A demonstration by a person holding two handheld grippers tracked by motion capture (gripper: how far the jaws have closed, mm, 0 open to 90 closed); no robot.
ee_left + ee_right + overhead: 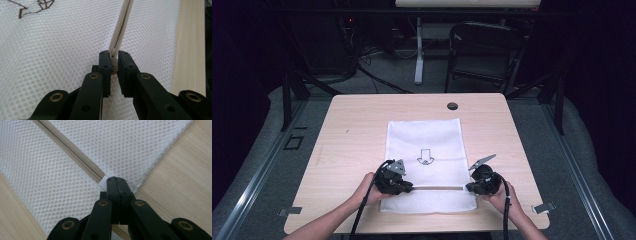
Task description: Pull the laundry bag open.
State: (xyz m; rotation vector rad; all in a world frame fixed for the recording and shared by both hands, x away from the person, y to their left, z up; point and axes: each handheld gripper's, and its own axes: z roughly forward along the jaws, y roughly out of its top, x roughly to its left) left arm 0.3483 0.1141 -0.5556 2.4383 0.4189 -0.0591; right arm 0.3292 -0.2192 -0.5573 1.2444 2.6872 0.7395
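Left gripper (114, 65) clamped on zipper pull (114, 62); right gripper (116, 185) pinching mesh bag (424, 142) edge at zipper end. High view shows arrow print (425, 157).

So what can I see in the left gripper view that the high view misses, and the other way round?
Left gripper view alone: the beige zipper pull pinched between the jaws of the left hand-held gripper, and the mesh holes of the white bag.

High view alone: the whole table, the right hand-held gripper at the zipper's other end, both of the person's hands, and a chair beyond.

Both: the bag, its zipper, part of the printed arrow.
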